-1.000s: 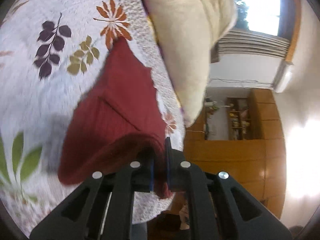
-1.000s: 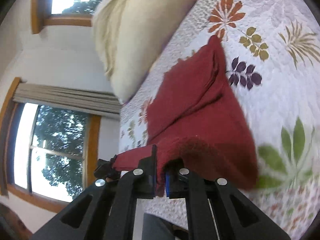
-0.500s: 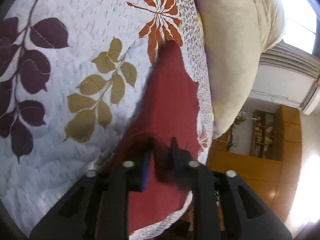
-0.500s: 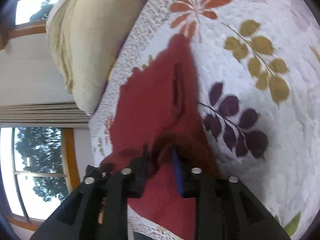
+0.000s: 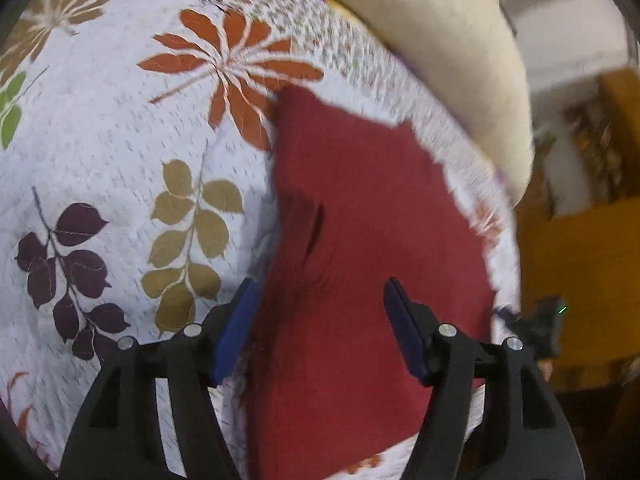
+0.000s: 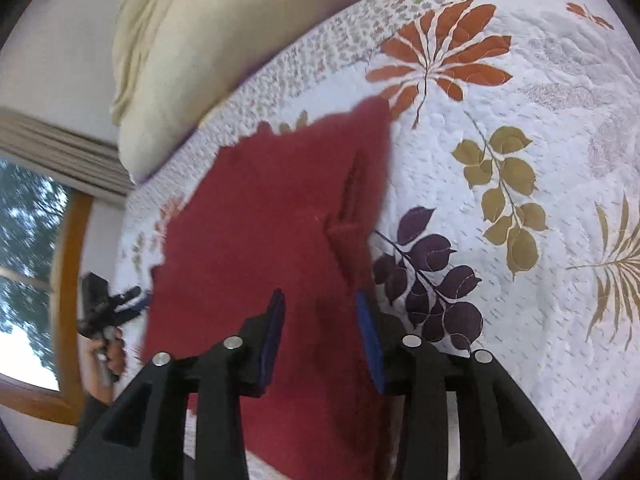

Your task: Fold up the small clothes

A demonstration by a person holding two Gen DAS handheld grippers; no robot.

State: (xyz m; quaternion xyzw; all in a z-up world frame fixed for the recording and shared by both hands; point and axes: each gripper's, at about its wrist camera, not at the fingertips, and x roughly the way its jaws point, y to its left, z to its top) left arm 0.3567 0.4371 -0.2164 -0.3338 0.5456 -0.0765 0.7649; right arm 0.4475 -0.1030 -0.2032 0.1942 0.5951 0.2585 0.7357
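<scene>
Both grippers let go. Left gripper (image 5: 318, 306) and right gripper (image 6: 320, 316), clamped on the red cloth's (image 5: 360, 240) raised edge a second ago, now stand with jaws wide apart above it. Cloth no longer lifted; it lies flat, folded, near the bedspread's (image 5: 120, 140) edge.

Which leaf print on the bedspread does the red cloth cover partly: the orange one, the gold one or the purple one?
The orange leaf print: the top corner of the red cloth overlaps its lower tips. The gold and purple prints lie uncovered beside it.

garment (image 5: 372, 240): matt red knit cloth | bedspread (image 5: 120, 152): quilted stitched cotton
</scene>
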